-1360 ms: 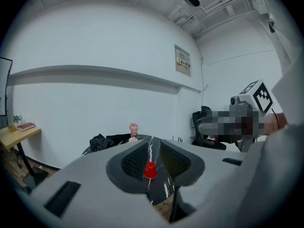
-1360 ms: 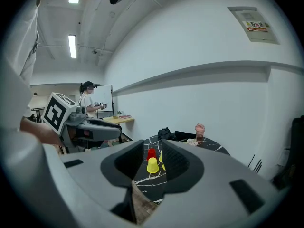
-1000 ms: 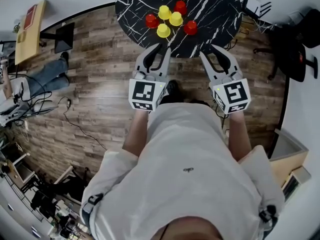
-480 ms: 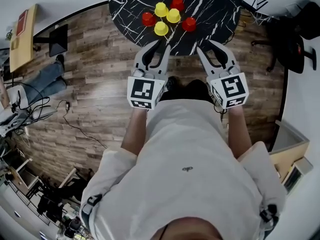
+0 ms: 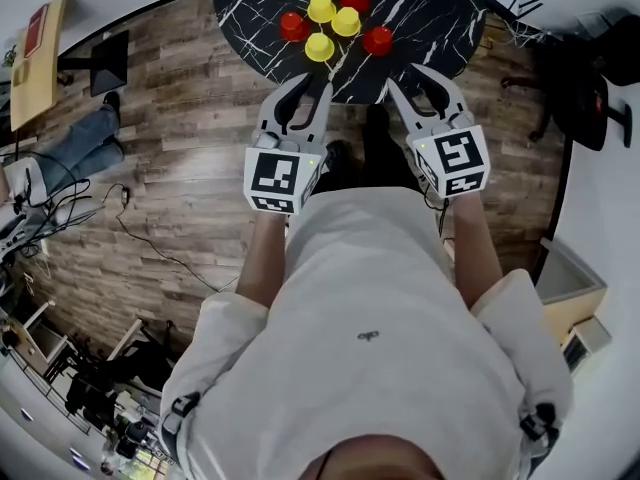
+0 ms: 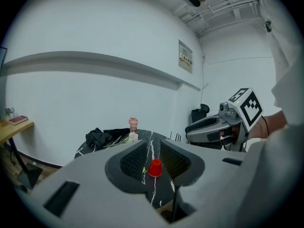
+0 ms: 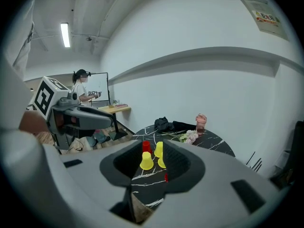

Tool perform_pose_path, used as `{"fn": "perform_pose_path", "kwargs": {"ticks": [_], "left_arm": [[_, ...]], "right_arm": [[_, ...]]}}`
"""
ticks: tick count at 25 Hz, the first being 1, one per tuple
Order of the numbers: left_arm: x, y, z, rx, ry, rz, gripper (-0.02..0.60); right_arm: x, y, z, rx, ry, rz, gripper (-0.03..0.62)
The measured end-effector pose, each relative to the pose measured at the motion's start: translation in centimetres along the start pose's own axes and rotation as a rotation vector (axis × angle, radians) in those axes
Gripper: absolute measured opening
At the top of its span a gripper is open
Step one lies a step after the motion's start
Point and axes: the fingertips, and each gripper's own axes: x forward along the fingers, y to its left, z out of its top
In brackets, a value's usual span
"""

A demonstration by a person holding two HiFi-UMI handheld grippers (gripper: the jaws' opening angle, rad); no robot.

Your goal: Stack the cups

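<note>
Three red cups [image 5: 292, 26] and three yellow cups [image 5: 319, 47] stand upside down, apart from each other, on the round black marble table [image 5: 420, 18]. Both grippers hover at the table's near edge, short of the cups. My left gripper [image 5: 306, 82] is open and empty; along its jaws I see one red cup [image 6: 155, 167] farther off. My right gripper [image 5: 412, 76] is open, its jaws have just been opening, and nothing is between them. Beyond it stand a yellow cup [image 7: 147, 161] and a red cup [image 7: 146, 147].
At the table's far side lie a flower bunch [image 7: 189, 137], a pink tumbler [image 7: 201, 122] and a black cloth [image 7: 165, 124]. A black chair [image 5: 590, 88] stands to the right. A seated person [image 5: 85, 148], a wooden desk [image 5: 40, 58] and floor cables [image 5: 150, 238] are on the left.
Both grippers have come closer to the table's near edge and lower. The cups have not moved.
</note>
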Motion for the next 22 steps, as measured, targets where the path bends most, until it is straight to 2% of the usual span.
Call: {"fn": "perform_pose_path", "kwargs": {"ticks": [11, 22], "left_arm": [[3.0, 1.2, 0.5, -0.047, 0.028, 0.061, 0.077], [5.7, 1.0, -0.6, -0.09, 0.09, 0.167, 0.077]], "right_arm": [[4.0, -3.1, -1.2, -0.052, 0.081, 0.074, 0.141], [9.2, -6.4, -5.9, -0.147, 0.196, 0.18, 0.187]]}}
